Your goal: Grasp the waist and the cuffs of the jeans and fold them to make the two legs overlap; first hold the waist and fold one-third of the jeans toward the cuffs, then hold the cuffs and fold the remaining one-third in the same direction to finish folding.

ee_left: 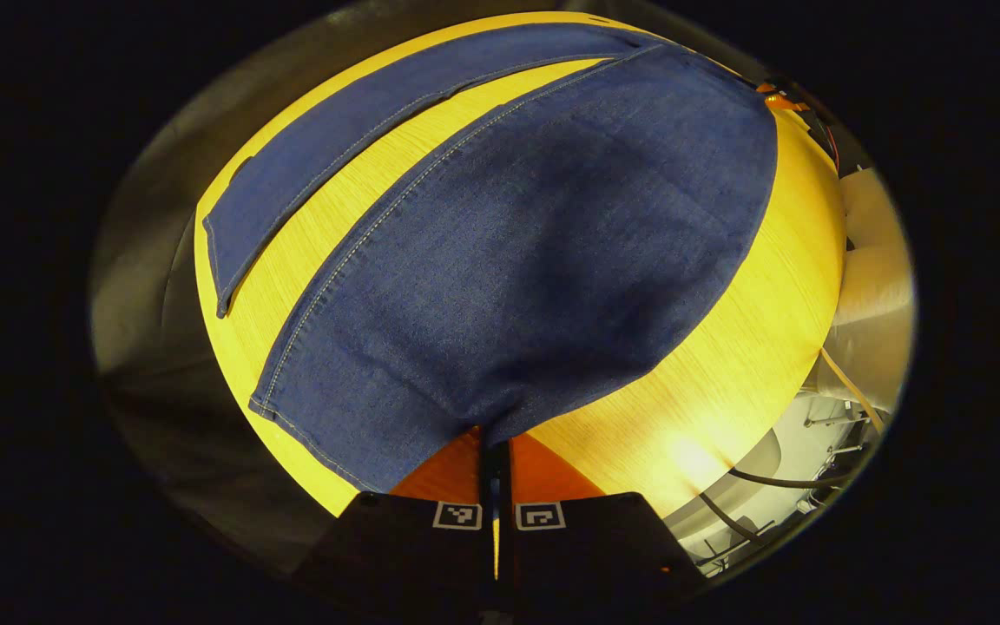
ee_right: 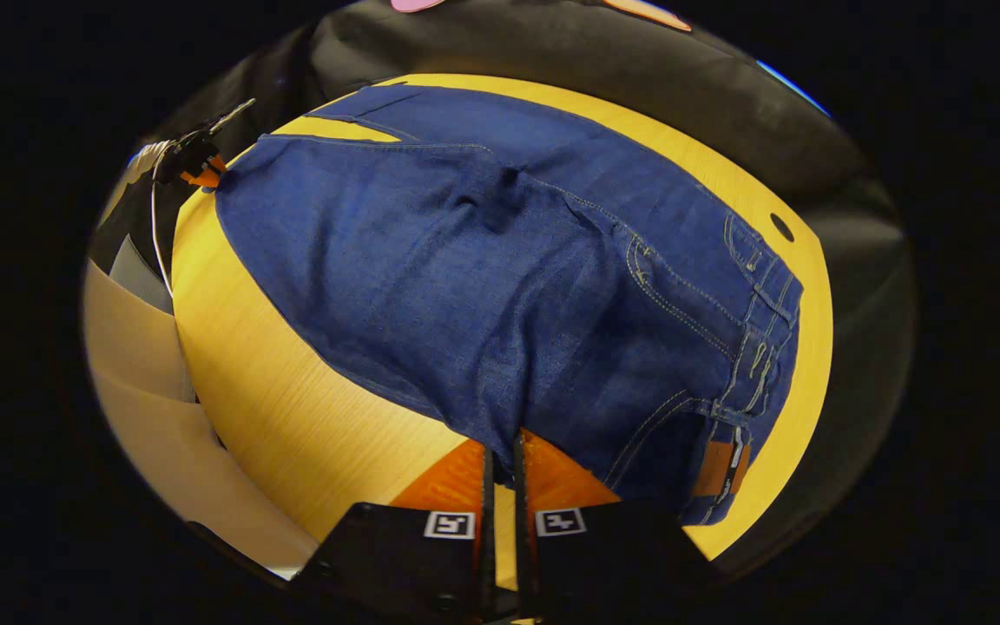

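Blue denim jeans of matt, finely woven cloth, with pale stitched seams and a brown leather-like waist patch, lie on a smooth wooden table whose yellow grained top shines glossy under the light; dull black cloth hangs past its far edge.

I see a yellow wooden table under bright light, dark cloth wall behind it, and pale furniture with cables beside it.
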